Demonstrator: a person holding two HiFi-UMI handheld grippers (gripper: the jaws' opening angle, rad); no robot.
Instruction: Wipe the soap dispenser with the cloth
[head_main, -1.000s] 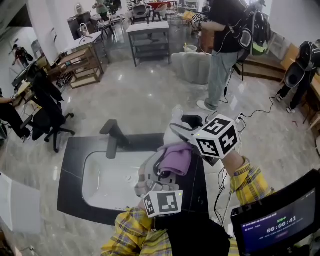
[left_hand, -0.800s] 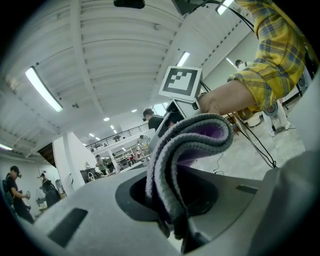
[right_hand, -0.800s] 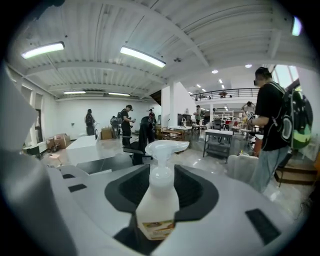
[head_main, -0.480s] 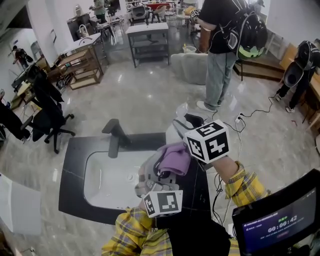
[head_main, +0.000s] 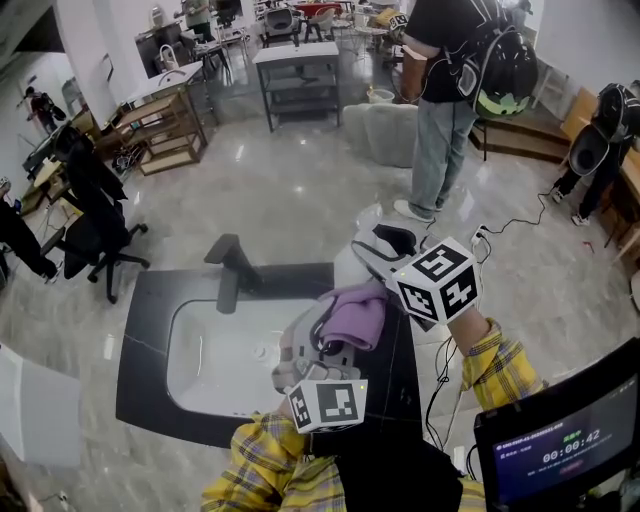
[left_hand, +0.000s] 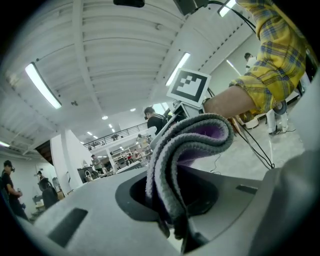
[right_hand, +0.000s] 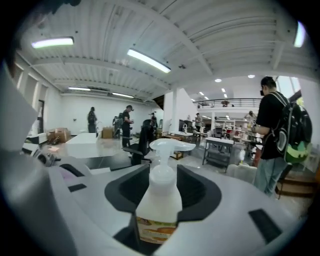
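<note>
Just right of the sink (head_main: 185, 352), the right hand-held gripper (right_hand: 159, 231) was clamped on the soap dispenser (right_hand: 159, 197) and the left hand-held gripper (left_hand: 174, 229) pinched the folded cloth (left_hand: 186, 150) beside it, so I'd guess mid-wipe, next up pressing cloth round its body.

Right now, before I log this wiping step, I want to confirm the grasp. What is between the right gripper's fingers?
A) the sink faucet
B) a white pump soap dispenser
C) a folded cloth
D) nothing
B: the right gripper view shows the soap dispenser standing upright, clamped in the right gripper. The cloth is pinched in the left gripper instead.
</note>
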